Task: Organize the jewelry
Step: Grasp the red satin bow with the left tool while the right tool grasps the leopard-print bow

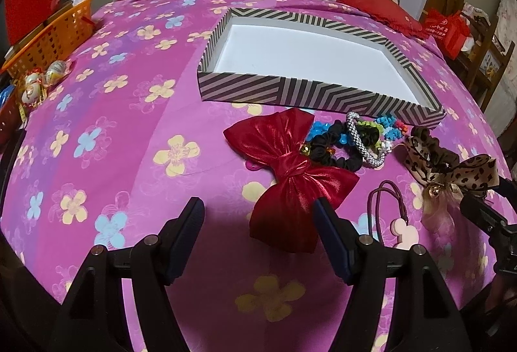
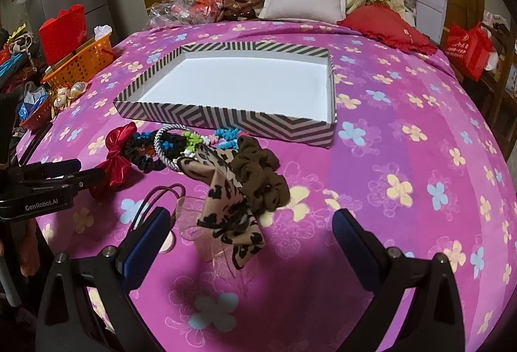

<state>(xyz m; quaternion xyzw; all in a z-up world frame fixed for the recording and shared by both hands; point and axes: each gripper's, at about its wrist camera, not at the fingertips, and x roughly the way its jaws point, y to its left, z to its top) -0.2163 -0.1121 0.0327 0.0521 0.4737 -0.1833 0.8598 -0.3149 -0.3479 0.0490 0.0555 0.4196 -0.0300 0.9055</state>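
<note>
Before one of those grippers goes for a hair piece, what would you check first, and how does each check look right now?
1. Left gripper open: ok.
2. Right gripper open: ok.
3. Striped box empty, room inside: ok.
4. Red bow within the left gripper's opening: not ok, only its lower edge is near the right finger.
5. Leopard bow between the right gripper's fingers: ok.
6. Leopard bow free of the thin hair tie: cannot tell.

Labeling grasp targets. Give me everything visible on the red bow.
The red bow is shiny, satin-like fabric: two broad pleated loops cinched by a knotted centre band. It lies flat on the pink floral bedspread, just in front of the striped box, untouched. Its far loop abuts the black scrunchie; its near loop sits by the open left gripper, at the right finger.
</note>
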